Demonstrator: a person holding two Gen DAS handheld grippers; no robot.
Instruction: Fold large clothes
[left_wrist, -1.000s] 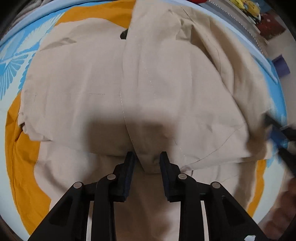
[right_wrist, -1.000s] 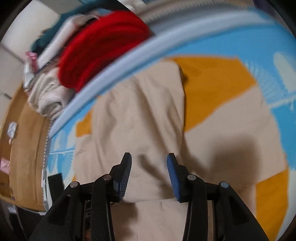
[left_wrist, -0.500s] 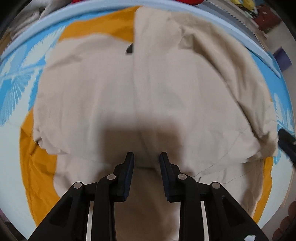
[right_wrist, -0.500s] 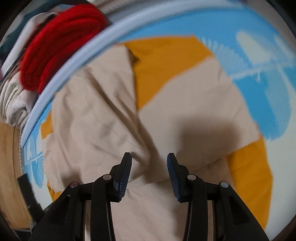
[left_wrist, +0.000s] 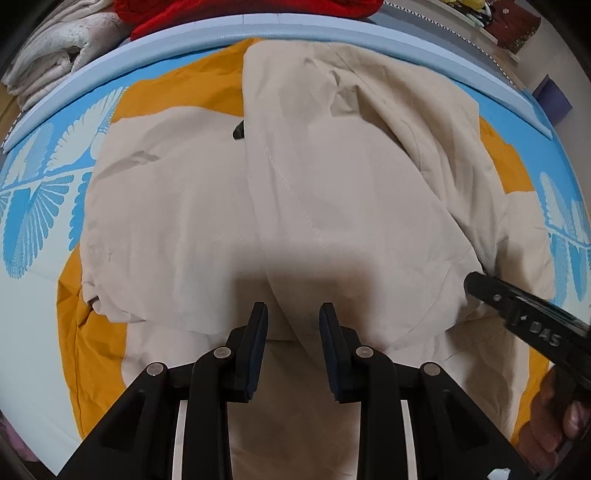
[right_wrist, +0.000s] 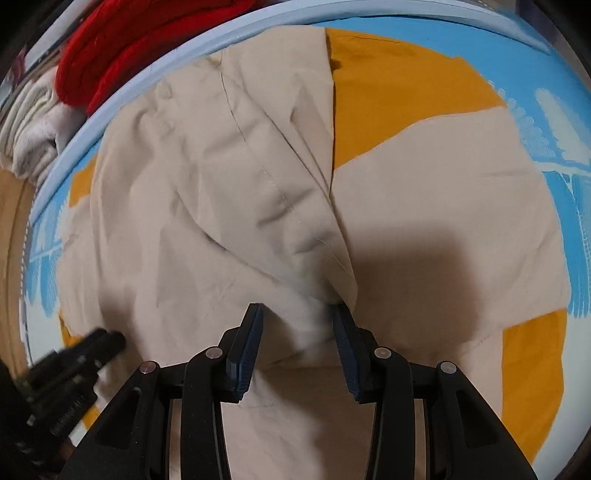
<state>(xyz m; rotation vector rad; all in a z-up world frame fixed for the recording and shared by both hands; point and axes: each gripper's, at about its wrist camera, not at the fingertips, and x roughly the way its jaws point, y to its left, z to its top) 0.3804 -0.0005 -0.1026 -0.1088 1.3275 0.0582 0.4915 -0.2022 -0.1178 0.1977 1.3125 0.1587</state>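
Covering most of the bed (left_wrist: 33, 295) is a beige garment (left_wrist: 177, 221) with orange panels — partly folded, one beige flap doubled over the middle, lying flat on the blue-and-white leaf-print sheet. Behind the bed's pale blue edge (left_wrist: 221, 31) sit a red knit (right_wrist: 122, 48) and white folded blankets (left_wrist: 55, 55). Left gripper (left_wrist: 293, 314) hovers over the flap's near edge, jaws apart, nothing between them. Right gripper (right_wrist: 297, 314) — jaws also spread, a ridge of beige fabric bunched between the pads, not pinched. A small black tab (left_wrist: 239, 130) pokes out at the flap's edge.
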